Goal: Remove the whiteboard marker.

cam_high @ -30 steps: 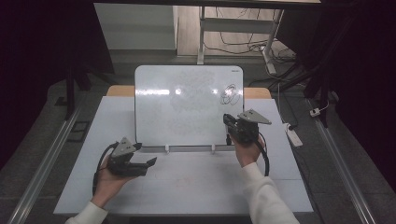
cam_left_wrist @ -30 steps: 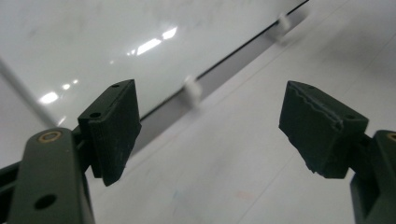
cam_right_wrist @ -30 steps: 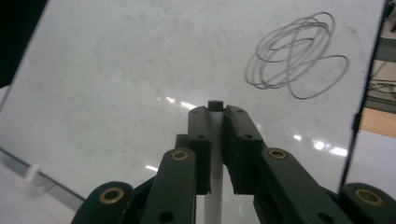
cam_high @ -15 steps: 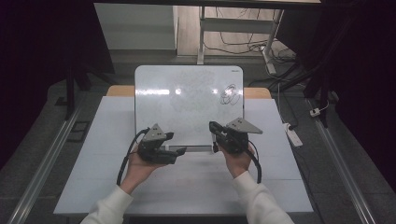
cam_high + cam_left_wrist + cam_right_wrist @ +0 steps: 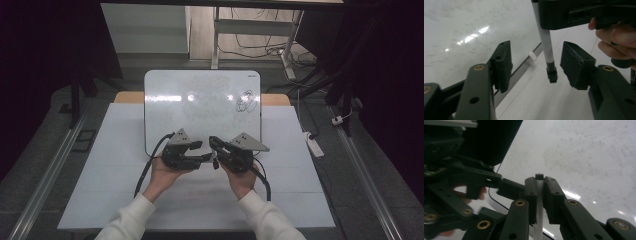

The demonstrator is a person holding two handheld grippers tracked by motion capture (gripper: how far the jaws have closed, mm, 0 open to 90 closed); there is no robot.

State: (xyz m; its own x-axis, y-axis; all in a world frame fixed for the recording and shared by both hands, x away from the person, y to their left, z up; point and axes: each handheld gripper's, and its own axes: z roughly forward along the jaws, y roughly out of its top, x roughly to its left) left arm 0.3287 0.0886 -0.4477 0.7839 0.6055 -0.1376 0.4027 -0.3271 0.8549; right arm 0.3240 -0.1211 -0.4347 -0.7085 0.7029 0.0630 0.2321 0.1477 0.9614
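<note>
A white marker (image 5: pixel 545 42) with a black end (image 5: pixel 552 73) hangs from my right gripper (image 5: pixel 539 182), whose jaws are shut on its barrel (image 5: pixel 538 220). My left gripper (image 5: pixel 537 62) is open, and the marker's black end sits in the gap between its fingers (image 5: pixel 502 62) without touching either. In the high view the two grippers (image 5: pixel 200 151) (image 5: pixel 216 146) meet tip to tip over the near edge of a whiteboard (image 5: pixel 200 105). The board lies on the table (image 5: pixel 300 200) and carries a dark scribble (image 5: pixel 245 100) at its far right.
A white clip (image 5: pixel 532 56) sits on the whiteboard's near frame. A white power strip (image 5: pixel 314 145) lies off the table's right edge. Desk legs and cables (image 5: pixel 250 40) stand beyond the board. Cables trail from both grippers toward the person.
My left gripper has swung from the left front of the table to the middle. The right gripper has come left and nearer, so the marker's end now sits between the left jaws.
</note>
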